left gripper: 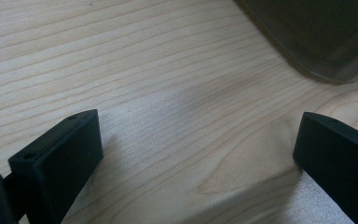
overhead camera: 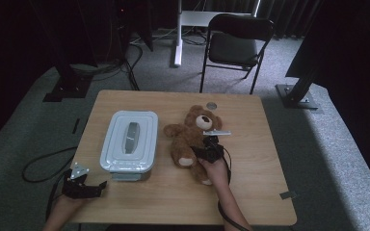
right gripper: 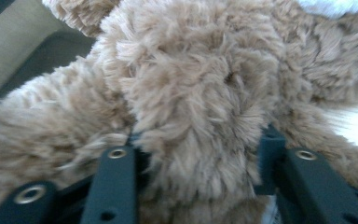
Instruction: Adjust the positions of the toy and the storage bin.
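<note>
A brown teddy bear (overhead camera: 189, 135) lies on its back in the middle of the wooden table (overhead camera: 255, 149). My right gripper (overhead camera: 207, 150) is over the bear's belly. In the right gripper view its two black jaws press into the fur (right gripper: 196, 93) from both sides, so the right gripper (right gripper: 193, 149) is shut on the bear. My left gripper (overhead camera: 90, 186) rests at the table's front left corner, just in front of a white lidded box (overhead camera: 129, 139). The left gripper (left gripper: 198, 135) is open, with bare wood (left gripper: 144, 70) between its jaws and the box's corner (left gripper: 326, 37) ahead.
A small grey disc (overhead camera: 212, 105) lies near the table's far edge, behind the bear's head. A black folding chair (overhead camera: 238, 43) stands beyond the table. A bit of grey tape (overhead camera: 287, 195) sits at the front right edge. Cables trail on the carpet at left.
</note>
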Tool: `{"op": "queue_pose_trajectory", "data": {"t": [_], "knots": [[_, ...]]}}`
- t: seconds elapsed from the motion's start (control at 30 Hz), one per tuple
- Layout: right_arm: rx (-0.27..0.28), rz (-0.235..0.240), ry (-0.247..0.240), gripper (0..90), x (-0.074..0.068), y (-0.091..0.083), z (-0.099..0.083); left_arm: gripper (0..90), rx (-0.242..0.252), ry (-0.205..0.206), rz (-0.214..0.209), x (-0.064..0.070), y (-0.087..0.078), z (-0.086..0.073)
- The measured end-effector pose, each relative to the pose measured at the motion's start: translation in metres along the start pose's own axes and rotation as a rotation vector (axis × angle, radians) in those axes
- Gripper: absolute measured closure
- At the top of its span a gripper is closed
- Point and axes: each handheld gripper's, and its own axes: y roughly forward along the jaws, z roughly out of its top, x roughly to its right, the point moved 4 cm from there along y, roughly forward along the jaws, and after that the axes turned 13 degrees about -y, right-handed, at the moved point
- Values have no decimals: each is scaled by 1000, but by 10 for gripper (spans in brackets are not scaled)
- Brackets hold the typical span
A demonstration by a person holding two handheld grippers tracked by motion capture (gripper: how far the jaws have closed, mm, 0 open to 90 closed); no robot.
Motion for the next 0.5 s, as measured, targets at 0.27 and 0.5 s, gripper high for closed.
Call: {"op": "queue_pose_trajectory", "data": {"t": [0.27, 0.5], "knots": [[11, 13, -15, 676, 14, -19, 7, 19, 0, 0, 0, 0, 0, 0], [19, -99, -14, 698, 51, -49, 4, 19, 0, -1, 1, 0, 0, 0]]}}
